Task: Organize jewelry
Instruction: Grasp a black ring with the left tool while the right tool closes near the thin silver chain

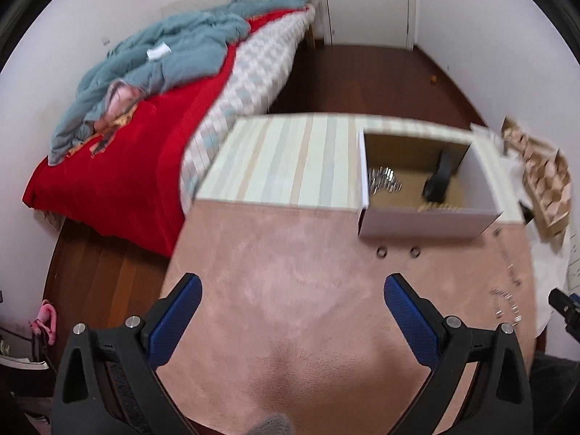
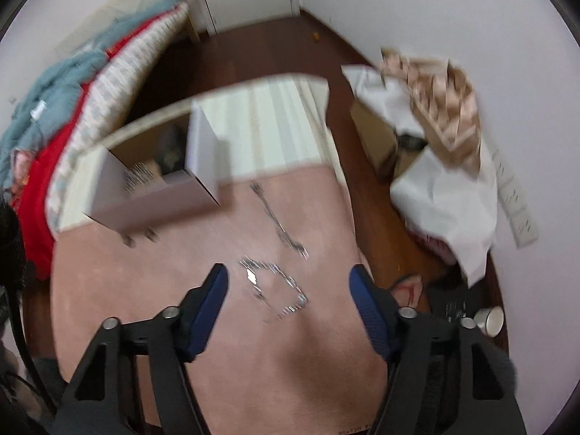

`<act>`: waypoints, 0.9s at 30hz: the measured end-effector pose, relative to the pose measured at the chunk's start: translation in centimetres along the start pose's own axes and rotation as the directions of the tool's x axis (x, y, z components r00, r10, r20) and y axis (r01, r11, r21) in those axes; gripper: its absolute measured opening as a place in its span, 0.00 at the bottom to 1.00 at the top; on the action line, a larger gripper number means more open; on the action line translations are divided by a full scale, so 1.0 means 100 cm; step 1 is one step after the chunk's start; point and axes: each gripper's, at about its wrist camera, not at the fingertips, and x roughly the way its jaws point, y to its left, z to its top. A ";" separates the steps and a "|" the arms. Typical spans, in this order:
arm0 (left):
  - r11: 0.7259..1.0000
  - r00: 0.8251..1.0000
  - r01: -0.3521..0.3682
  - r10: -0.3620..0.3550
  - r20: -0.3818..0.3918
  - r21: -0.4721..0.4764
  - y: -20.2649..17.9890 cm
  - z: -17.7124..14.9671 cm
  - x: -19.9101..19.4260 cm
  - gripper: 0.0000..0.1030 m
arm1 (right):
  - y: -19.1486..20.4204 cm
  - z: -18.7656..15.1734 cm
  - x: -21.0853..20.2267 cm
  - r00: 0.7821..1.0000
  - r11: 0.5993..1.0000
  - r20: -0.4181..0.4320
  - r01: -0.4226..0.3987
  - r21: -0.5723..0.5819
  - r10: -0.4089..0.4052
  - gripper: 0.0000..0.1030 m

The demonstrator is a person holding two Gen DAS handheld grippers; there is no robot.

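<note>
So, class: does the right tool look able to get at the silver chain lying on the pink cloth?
Probably yes. The right tool is open, and the silver chain lies flat on the pink cloth between its fingers with nothing over it.

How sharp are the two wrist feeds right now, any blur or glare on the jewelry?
Right wrist view: motion-smeared, the silver chain on the pink cloth streaks with bright glints. Left wrist view: milder blur, two small rings readable, white open box soft-edged; fisheye bends both.

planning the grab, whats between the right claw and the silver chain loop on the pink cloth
Nothing: the silver chain loop lies just ahead of the open right claw, only bare pink cloth around it, per the right wrist view.
</note>
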 end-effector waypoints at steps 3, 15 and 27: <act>1.000 0.999 -0.009 0.010 -0.046 0.016 -0.005 -0.006 0.022 1.00 | -0.010 -0.013 0.040 0.998 1.000 -0.066 0.012 0.001 -0.012 0.59; 0.999 0.992 0.038 -0.033 -0.119 0.039 -0.011 -0.009 0.069 0.99 | 0.004 -0.029 0.083 0.997 0.995 -0.045 0.064 -0.077 -0.068 0.03; 0.991 0.981 0.126 -0.118 -0.153 0.044 -0.023 -0.003 0.088 0.99 | 0.005 -0.007 0.027 0.990 0.995 0.103 -0.094 0.015 0.092 0.01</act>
